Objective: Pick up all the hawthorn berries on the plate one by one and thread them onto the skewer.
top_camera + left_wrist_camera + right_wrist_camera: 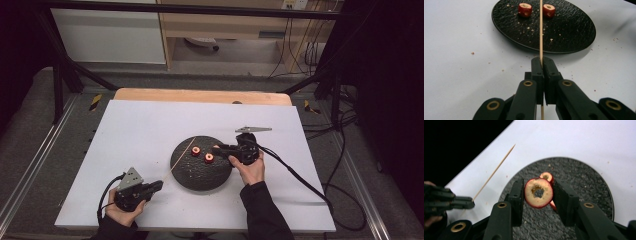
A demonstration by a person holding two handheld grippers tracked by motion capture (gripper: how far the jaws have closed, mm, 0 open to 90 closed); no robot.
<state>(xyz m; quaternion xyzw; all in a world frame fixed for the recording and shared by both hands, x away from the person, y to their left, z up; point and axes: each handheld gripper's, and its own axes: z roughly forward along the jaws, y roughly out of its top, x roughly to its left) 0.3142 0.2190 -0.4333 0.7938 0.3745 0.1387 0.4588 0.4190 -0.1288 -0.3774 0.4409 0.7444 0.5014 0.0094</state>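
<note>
Red cored fruit slice (pixel 538 192) is clamped in right gripper (pixel 538 195); bare skewer (pixel 541 32) is pinched by left gripper (pixel 541 63). Threading not begun; two slices are left on plate (pixel 200 177).

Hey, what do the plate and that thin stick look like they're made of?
The plate looks like matte black stoneware or slate, judging by its rough, pebbled surface; which one is unclear. The stick looks like bare bamboo or wood: pale tan, unpainted, tapering to a point.
</note>
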